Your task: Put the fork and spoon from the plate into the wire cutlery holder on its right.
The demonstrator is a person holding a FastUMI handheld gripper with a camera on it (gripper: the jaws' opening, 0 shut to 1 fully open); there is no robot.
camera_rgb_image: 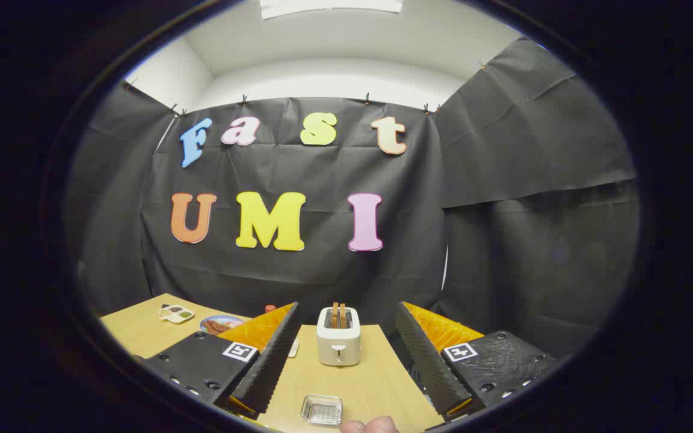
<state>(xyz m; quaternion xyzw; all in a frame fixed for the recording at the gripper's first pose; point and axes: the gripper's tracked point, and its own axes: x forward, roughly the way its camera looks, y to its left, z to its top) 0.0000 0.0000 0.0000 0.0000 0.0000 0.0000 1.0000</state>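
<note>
The plate (221,325) lay off to the left of the gripper (344,361), beyond the left finger and partly hidden behind its orange top, so any reach for it would have to swing leftward and forward. Something dark and long rested on it, possibly the fork or the spoon, though at that size and angle it could not be told which, nor how its long axis ran. The wire cutlery holder could not be made out with certainty; the small wire-mesh tray (321,410) between the fingers, close in, may have been it, but that was a guess. The jaws stood wide apart and held nothing, with bare wooden table (370,385) showing between them. Straight ahead, beyond the fingertips, a white toaster (338,335) with two slices in its slots stood upright near the far edge of the table. Farther left than the plate sat a small white divided dish (175,313). A fingertip (370,426) of a person showed just beside the mesh tray, nearest the camera. Judged from this, the pick-up had not begun.
</note>
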